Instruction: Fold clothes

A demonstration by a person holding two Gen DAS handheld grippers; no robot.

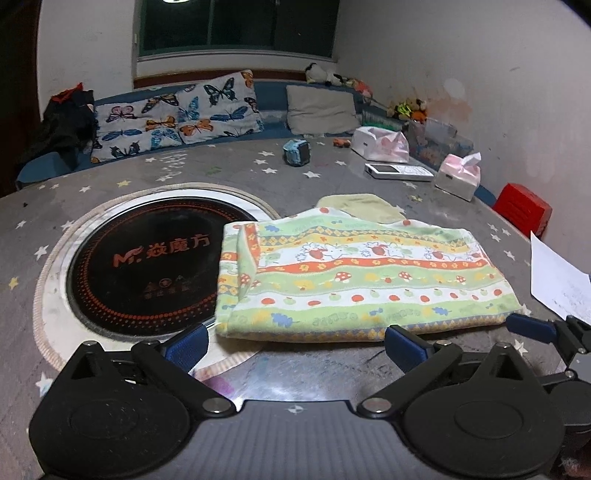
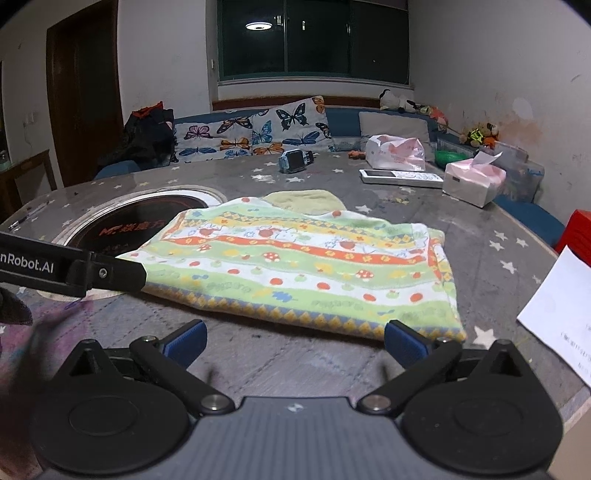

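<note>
left gripper (image 1: 295, 341) released, empty | right gripper (image 2: 295, 339) released, empty | risk: folded green-and-orange patterned terry cloth (image 1: 354, 273) overlaps black round cooktop (image 1: 147, 258); careless regrasp could undo layers

A dim room is lit from overhead, the round ceiling lamp (image 2: 259, 25) seen mirrored in the dark window (image 2: 314, 38). Soft glare is thrown across the glossy table (image 1: 295, 373), and shallow shadows are cast under the folded towel (image 1: 362, 273). Straight lines are bowed by the fisheye lenses and the corners are blacked out. The right wrist view's lower left is smeared by blur; fine grain is visible throughout.
</note>
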